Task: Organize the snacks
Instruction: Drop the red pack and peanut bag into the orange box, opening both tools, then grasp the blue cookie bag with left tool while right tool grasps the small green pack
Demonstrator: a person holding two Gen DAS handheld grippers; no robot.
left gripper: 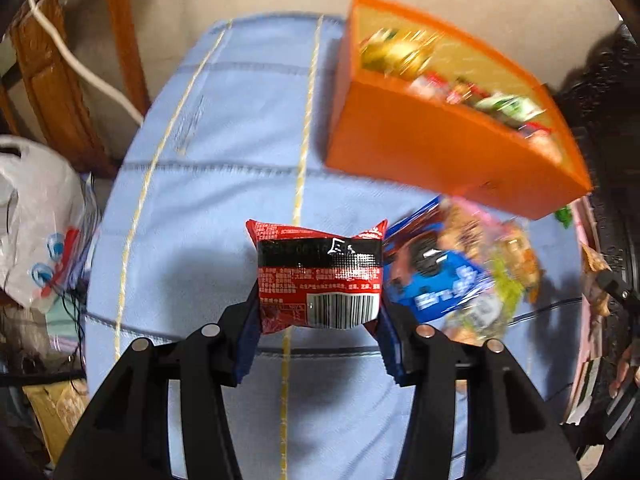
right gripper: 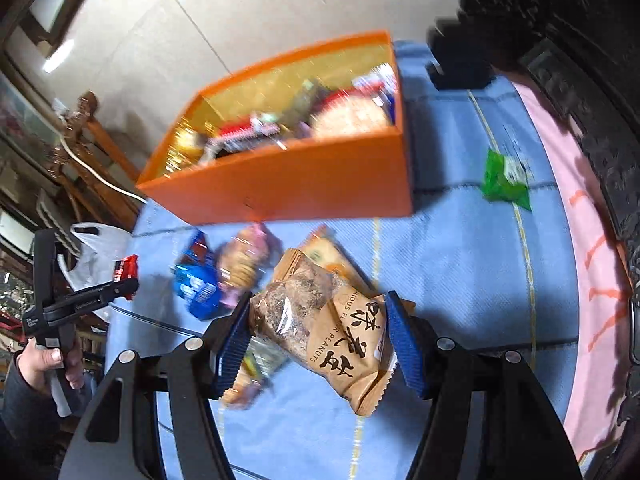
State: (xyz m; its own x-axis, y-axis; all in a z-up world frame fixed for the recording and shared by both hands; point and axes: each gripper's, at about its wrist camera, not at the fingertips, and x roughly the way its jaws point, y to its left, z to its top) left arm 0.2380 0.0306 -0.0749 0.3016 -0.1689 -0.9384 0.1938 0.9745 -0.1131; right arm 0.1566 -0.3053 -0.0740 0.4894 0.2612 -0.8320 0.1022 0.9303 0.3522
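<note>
My left gripper (left gripper: pixel 318 300) is shut on a red and black snack packet (left gripper: pixel 320 264), held above the blue tablecloth (left gripper: pixel 240 140). In the right wrist view that same left gripper (right gripper: pixel 124 280) shows at the left with the red packet (right gripper: pixel 126 266), held by a person's hand (right gripper: pixel 44 360). My right gripper (right gripper: pixel 320 312) is shut on a brown peanut packet (right gripper: pixel 340 336), its blue pads pressing both sides. An orange box (left gripper: pixel 440 152) (right gripper: pixel 300 176) with several snacks inside stands behind both grippers.
A blue cookie packet (left gripper: pixel 436 276) (right gripper: pixel 196 280) and other loose packets (right gripper: pixel 244 264) lie in front of the box. A green packet (right gripper: pixel 505 178) lies to the box's right. A white plastic bag (left gripper: pixel 36 216) and a wooden chair (left gripper: pixel 52 80) stand left of the table.
</note>
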